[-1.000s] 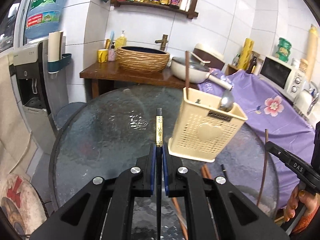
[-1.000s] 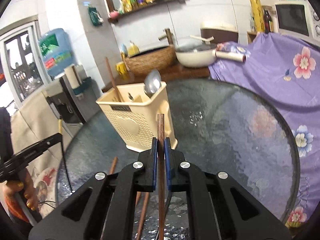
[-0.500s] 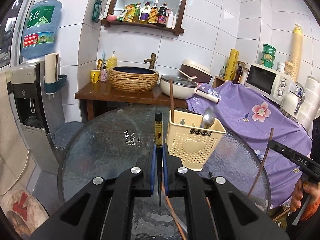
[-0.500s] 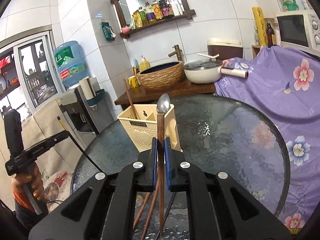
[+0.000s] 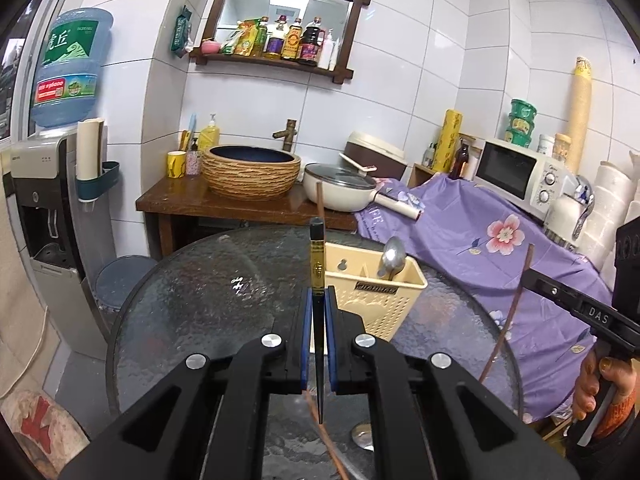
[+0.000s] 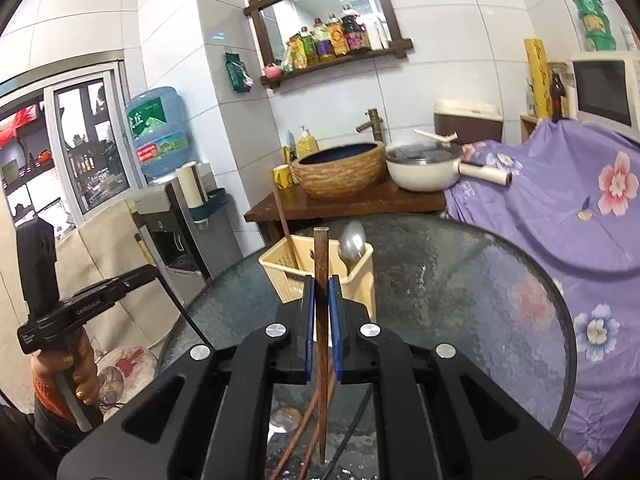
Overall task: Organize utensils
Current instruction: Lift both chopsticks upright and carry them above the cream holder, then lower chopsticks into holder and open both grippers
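Note:
My left gripper is shut on a black chopstick with a gold band, held upright above the round glass table. My right gripper is shut on a brown wooden chopstick, also upright. The cream utensil basket stands on the table beyond both grippers and holds a metal spoon and one brown chopstick. It also shows in the right wrist view. More brown chopsticks and a spoon lie on the glass below the grippers.
A wooden side table with a woven basin and a white pan stands behind the glass table. A purple flowered cloth covers the counter at right, with a microwave. A water dispenser stands at left.
Both grippers have lifted and pulled back from the basket with their chopsticks, so the basket looks smaller and lower. Both grips are unchanged.

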